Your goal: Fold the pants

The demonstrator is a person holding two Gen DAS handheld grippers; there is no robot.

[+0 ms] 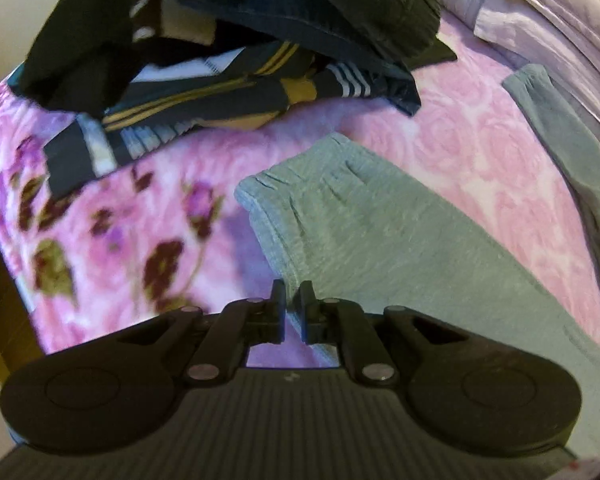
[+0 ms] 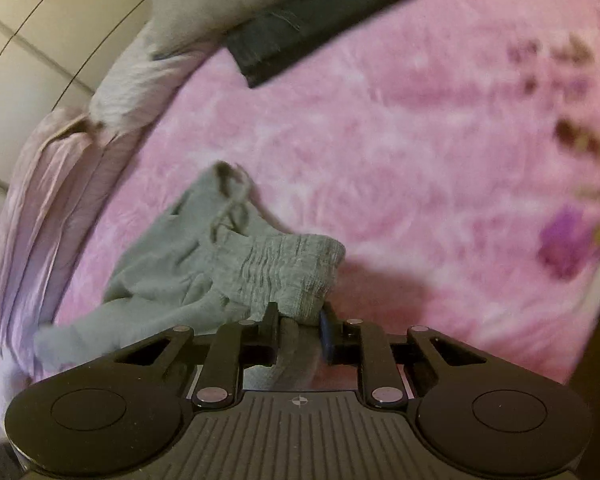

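Grey sweatpants lie on a pink floral blanket [image 1: 460,152]. In the left wrist view one leg [image 1: 380,248] runs from its cuff [image 1: 260,188] down to the lower right, and my left gripper [image 1: 292,304] is shut on that leg's left edge. A second grey strip [image 1: 564,148] lies at the far right. In the right wrist view the gathered waistband [image 2: 288,272] with its drawstring [image 2: 232,200] is bunched up, and my right gripper [image 2: 298,326] is shut on a fold of it.
A heap of dark clothes [image 1: 240,40], some with gold and white stripes, sits at the back of the bed. Lilac pillows [image 1: 540,20] lie at the back right. A folded dark garment [image 2: 320,20], a grey pillow [image 2: 204,0] and rumpled lilac bedding [image 2: 60,180] line the bed's edge.
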